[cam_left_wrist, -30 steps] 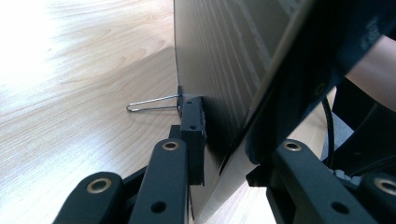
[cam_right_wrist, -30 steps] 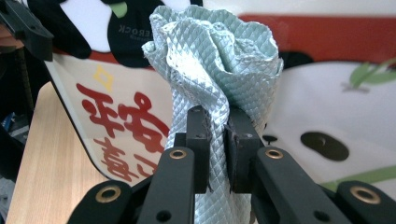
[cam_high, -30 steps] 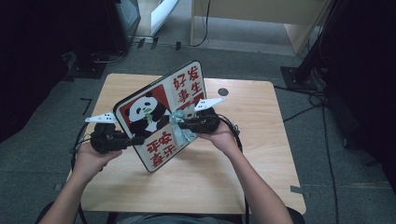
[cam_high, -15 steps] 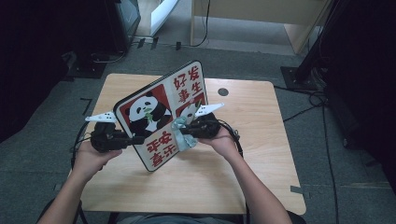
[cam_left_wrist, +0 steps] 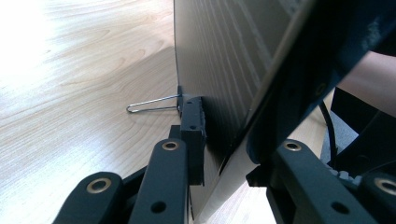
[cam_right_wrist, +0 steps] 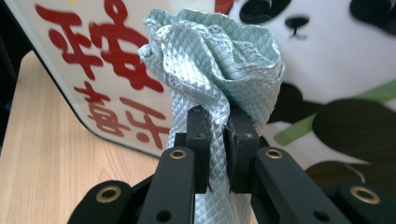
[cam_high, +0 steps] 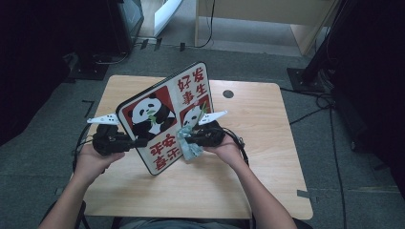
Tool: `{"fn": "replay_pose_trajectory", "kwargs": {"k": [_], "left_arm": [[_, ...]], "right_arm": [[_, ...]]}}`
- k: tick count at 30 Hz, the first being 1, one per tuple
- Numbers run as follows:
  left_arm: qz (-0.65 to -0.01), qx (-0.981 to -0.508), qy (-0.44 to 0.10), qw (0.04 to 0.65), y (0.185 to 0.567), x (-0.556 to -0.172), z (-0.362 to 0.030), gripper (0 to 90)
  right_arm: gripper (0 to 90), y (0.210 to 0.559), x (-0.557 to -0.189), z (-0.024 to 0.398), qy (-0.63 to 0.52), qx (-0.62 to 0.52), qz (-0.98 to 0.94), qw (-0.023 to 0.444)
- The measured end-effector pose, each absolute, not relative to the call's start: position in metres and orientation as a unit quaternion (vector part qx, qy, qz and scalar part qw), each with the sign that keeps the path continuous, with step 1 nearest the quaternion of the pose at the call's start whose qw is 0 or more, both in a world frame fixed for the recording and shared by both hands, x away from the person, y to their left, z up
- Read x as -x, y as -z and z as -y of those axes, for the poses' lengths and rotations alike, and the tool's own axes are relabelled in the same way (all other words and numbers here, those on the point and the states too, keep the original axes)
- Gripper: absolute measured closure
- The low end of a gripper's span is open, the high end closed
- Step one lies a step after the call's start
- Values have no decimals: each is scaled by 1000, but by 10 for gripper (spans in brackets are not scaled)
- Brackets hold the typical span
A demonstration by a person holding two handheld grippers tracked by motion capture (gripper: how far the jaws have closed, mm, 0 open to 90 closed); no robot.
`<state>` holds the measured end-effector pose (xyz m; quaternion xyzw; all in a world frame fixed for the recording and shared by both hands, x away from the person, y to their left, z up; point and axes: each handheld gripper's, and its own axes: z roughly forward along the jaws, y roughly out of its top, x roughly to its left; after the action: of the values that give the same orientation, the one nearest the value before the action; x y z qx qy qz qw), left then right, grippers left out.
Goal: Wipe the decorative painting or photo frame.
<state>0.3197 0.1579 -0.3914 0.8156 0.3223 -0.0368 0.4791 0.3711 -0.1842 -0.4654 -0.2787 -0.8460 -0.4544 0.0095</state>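
Panda board (cam_high: 165, 119): I saw white face with black-and-white pandas on red squares, red characters, thin black border, green bamboo sprig by panda's mouth. Board's back, in left gripper view, looked dark grey with faint stripes. Cloth (cam_right_wrist: 212, 56) against board: pale mint green, quilted diamond weave. Both grippers beside board: black jaws, brass-coloured rivets; white three-cornered plates on top. Table (cam_high: 267, 157) under board: light wood grain. Floor (cam_high: 334, 157) around table: grey.

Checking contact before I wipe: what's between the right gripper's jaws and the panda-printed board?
The bunched pale green quilted cloth, pinched in the right gripper, sits between its jaws and the red-and-white panda board, as the right gripper view shows.
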Motion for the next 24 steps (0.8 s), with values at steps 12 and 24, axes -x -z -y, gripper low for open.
{"fn": "replay_pose_trajectory", "kwargs": {"k": [12, 24], "left_arm": [[-321, -815, 40, 480, 392, -321, -158, 747], [-320, -815, 42, 482, 392, -322, -158, 746]], "right_arm": [[823, 481, -368, 185, 434, 291, 853, 21], [831, 485, -370, 187, 418, 297, 858, 42]]}}
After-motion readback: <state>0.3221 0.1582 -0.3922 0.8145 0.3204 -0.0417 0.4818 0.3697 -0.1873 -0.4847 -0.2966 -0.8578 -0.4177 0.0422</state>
